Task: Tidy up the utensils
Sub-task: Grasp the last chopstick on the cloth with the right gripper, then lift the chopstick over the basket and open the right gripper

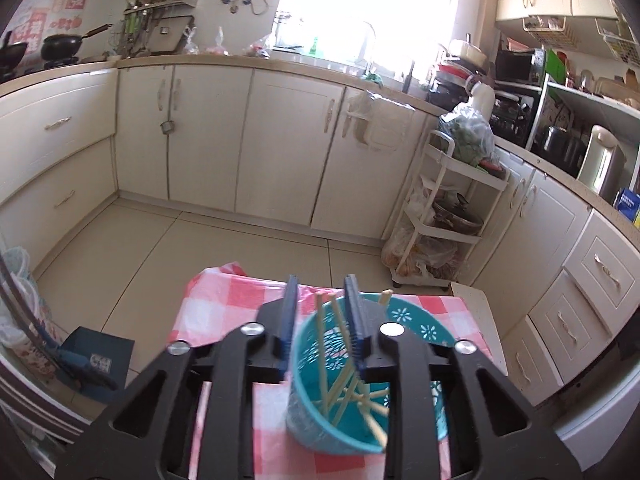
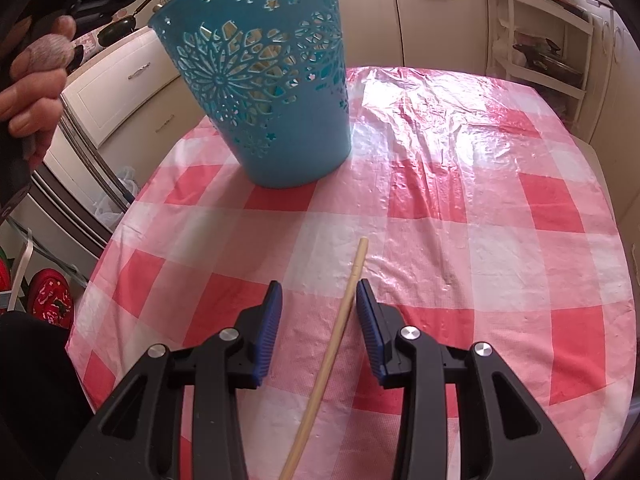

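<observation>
Here, the left gripper (image 1: 322, 300) is hanging above the teal basket (image 1: 340, 380), its blue pads spread apart, one on either side of the near rim without pinching it; whether the right-hand pad is touching the rim I cannot tell. The basket is standing on the bench (image 2: 460, 160), which is wearing a glossy pink-and-white checked cloth, and it is sitting toward the bench's far left corner as the right gripper is seeing it. Several pale chopsticks (image 1: 344, 396) are leaning criss-cross inside it. The right gripper (image 2: 318, 292) is hovering low over the near edge of the bench, pads spread, with a single chopstick (image 2: 340, 328) lying flat on the cloth between them, running away from the near edge and passing just beside the right-hand pad. White cabinets (image 1: 280, 140) are lining the kitchen walls behind.
</observation>
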### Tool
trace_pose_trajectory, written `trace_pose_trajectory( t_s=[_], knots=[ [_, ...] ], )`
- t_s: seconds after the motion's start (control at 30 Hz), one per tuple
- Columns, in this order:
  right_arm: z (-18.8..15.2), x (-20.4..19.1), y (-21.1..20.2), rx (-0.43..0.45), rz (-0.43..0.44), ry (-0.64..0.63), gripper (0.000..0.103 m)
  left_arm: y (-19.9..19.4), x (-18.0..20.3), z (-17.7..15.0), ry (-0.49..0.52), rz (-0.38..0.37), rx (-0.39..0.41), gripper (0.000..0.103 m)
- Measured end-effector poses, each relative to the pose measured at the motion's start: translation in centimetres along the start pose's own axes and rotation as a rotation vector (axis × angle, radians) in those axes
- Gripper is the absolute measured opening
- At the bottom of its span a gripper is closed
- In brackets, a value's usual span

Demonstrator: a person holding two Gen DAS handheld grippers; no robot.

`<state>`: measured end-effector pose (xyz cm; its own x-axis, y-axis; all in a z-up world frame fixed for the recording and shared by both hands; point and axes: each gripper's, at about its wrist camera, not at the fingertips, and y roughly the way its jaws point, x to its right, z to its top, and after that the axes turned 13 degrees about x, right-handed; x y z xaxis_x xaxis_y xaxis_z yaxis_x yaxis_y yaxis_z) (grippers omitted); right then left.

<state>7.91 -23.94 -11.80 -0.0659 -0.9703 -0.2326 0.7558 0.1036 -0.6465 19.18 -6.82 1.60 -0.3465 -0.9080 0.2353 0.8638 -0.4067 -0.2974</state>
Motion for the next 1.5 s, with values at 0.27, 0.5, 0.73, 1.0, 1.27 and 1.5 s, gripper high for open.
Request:
trace_pose_trajectory(
  t_s=[0.27, 0.5, 0.73, 1.0, 1.27, 1.5],
  knots=[
    [-0.3, -0.6, -0.1, 0.013, -0.033, -0.044, 0.032, -3.6, -4.6, -2.3, -0.062, 0.176, 0.038, 0.074],
    [-0.4, -1.3, -0.1, -0.01, -0.014, -0.117, 0.01, -1.6, -5.0, -3.8, -0.005, 0.231, -0.046, 0.076],
    [-0.6, -2.8, 0.2, -0.039, -0.069, -0.21, 0.009, -2.4, -3.6, -3.8, 0.073, 0.205, -0.041, 0.082],
    [-1.2, -4.2, -0.3, -0.103, -0.038, -0.326, 0.007, -2.4, -3.5, -4.1, 0.105, 0.204, -0.061, 0.085],
    [-0.1, -1.6, -1.4, -0.093, 0.111, -0.107, 0.005, -2.1, -3.6, -4.2, 0.106, 0.203, -0.077, 0.085],
    [6.2, -0.9, -6.8, 0.155, 0.358, 0.103, 0.005, -1.8, -4.2, -4.3, 0.071, 0.205, -0.096, 0.085]
  ],
)
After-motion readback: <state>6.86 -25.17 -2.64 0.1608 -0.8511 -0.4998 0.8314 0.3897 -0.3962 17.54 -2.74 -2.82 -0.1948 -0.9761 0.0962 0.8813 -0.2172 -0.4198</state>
